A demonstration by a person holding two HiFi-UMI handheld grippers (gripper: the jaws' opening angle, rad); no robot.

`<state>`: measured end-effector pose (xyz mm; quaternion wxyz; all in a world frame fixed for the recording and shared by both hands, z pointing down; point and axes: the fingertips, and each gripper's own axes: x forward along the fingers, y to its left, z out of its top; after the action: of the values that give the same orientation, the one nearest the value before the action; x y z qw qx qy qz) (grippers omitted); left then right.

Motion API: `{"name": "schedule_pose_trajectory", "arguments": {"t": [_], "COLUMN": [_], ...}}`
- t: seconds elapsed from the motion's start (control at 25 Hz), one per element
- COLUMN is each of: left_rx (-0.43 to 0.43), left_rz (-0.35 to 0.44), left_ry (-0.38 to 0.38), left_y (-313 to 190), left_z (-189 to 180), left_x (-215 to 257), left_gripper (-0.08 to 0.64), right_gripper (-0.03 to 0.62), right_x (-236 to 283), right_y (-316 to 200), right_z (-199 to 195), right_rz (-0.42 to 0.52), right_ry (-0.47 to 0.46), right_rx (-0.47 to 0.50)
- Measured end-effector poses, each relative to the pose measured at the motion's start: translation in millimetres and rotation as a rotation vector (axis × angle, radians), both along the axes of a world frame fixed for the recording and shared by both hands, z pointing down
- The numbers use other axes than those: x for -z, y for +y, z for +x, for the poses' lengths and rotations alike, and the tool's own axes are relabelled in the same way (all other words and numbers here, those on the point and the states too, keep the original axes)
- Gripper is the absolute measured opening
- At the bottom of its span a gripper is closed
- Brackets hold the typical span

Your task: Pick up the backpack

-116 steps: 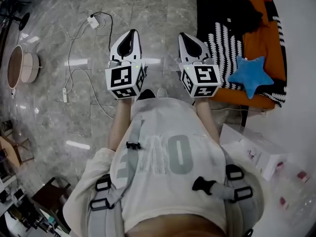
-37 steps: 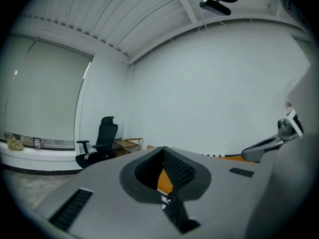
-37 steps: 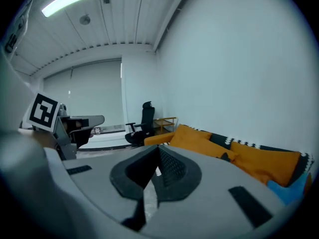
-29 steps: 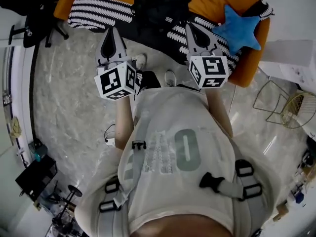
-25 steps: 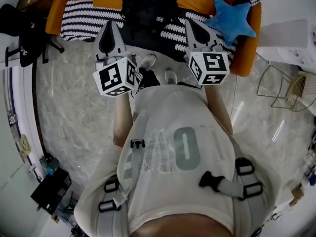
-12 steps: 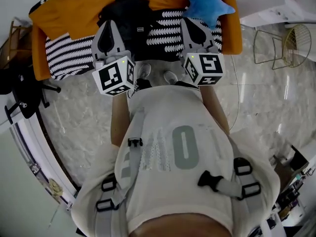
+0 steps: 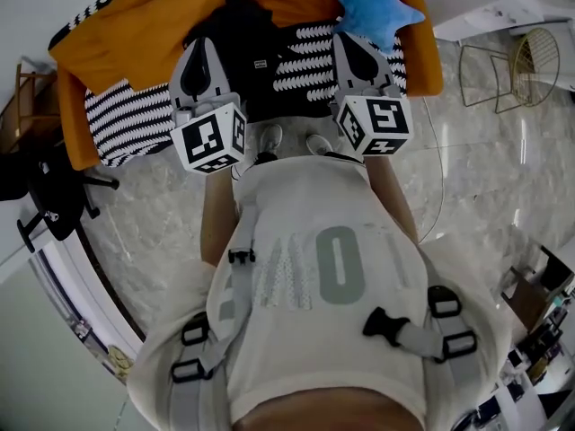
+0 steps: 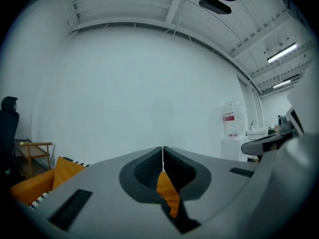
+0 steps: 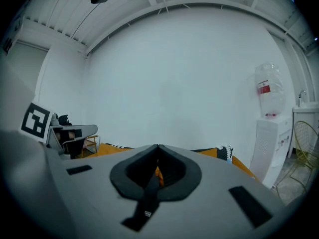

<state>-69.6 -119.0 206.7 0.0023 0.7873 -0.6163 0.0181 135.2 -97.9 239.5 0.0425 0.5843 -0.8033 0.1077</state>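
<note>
The backpack [image 7: 241, 32] lies on the orange sofa [image 7: 108, 34] at the top centre of the head view. It is black all over, soft and slumped, with no firm outline. It rests partly on a black-and-white striped blanket [image 7: 126, 119] that hangs over the sofa's front edge. Its bulk seems to run from the top of the frame down towards the person's shoes [image 7: 269, 137]. The black fabric merges with the dark part of the blanket, so I can't be sure which end is the top. A small white label [image 7: 259, 61] sits on its lower right part, too small to read. A blue star cushion [image 7: 373, 7] lies just to its right.

The left gripper [image 7: 205, 45] and the right gripper [image 7: 352, 38] are held out side by side, and in the head view the backpack lies between and beyond their tips. Neither touches it. In the left gripper view the left gripper [image 8: 163, 153] has its jaws pressed together with nothing in them. In the right gripper view the right gripper [image 9: 157, 152] is likewise closed and empty.

The person's pale shirt [image 7: 305, 241] carries a large grey "O" [image 7: 334, 265]. Each gripper bears a cube of black-and-white square markers [image 7: 208, 138]. A water bottle [image 9: 266, 91] against the far wall has a red label, unreadable.
</note>
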Motion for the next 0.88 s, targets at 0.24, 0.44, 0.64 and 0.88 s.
{"name": "schedule_pose_trajectory", "arguments": {"t": [0.24,0.44,0.64,0.88], "left_rx": [-0.032,-0.116,-0.118,-0.101], "left_rz": [0.020,-0.041,-0.108,-0.111], "left_ry": [0.002,0.035,0.106,0.071], "left_y": [-4.0,-10.4,-13.2,-13.7], "left_z": [-9.0,-11.9,-21.1,-29.4], "left_x": [5.7,-1.1,-17.0,-21.1], "left_gripper": [0.026,0.249,0.304,0.316], "right_gripper": [0.154,0.360,0.368,0.368], "right_x": [0.0,-6.7,-7.7,-12.7], "right_y": [-5.7,-9.2,-10.9,-14.5], "right_z": [-18.4,-33.7,-37.8,-44.6], "right_rz": [-0.017,-0.085,-0.094,-0.120], "right_ry": [-0.047,-0.180,-0.222,-0.226], "right_rx": [0.056,0.119,0.129,0.152]}}
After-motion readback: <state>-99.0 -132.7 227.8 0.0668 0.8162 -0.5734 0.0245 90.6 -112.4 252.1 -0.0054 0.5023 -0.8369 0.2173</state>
